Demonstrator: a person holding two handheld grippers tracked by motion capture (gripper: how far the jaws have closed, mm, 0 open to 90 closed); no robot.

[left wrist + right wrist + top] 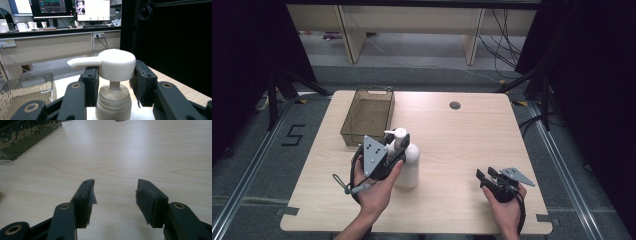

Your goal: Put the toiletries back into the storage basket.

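A white pump bottle stands upright on the pale wooden worktop, a little left of centre, just at five o'clock from the brown see-through basket. Its body is plain, rounded at the shoulder, with a ribbed cream collar, a thin stem and a broad flat pump head whose spout points toward nine o'clock in the left gripper view. The left gripper has its fingers clamped on either side of that pump head. The right gripper rests low over the bare worktop at four o'clock from the bottle, well apart from it, its fingers spread wide with nothing between them.
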